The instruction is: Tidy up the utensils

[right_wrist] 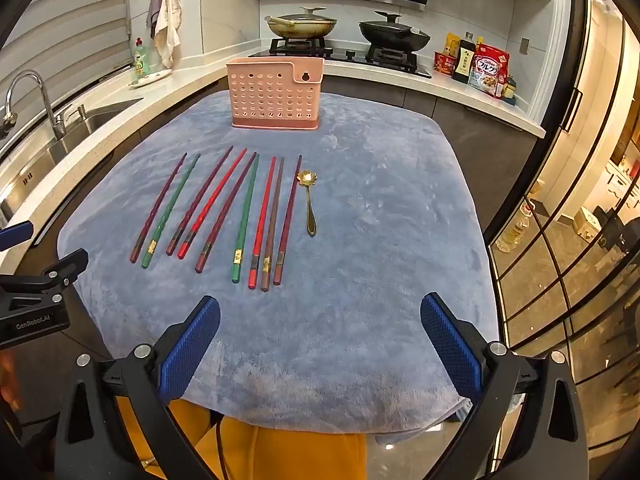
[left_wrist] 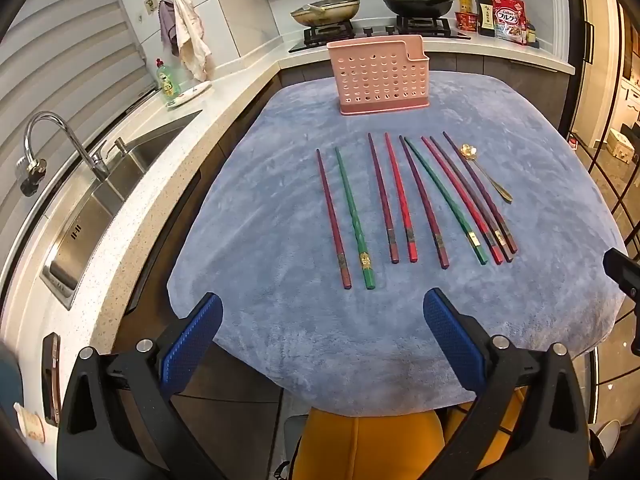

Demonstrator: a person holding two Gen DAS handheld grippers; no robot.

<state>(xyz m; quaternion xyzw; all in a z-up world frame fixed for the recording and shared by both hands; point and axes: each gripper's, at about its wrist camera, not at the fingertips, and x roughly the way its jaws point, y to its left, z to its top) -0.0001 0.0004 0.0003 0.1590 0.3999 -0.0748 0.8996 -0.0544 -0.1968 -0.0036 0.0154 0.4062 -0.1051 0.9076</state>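
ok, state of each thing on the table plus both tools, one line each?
left tool: open, empty, hovering over the near edge of the blue cloth
right tool: open, empty, hovering over the near edge
pink holder: upright at the far end, no utensils seen in it
chopsticks: nine, lying flat in a loose row, none in the holder
gold spoon: lying flat, at the right end of the row
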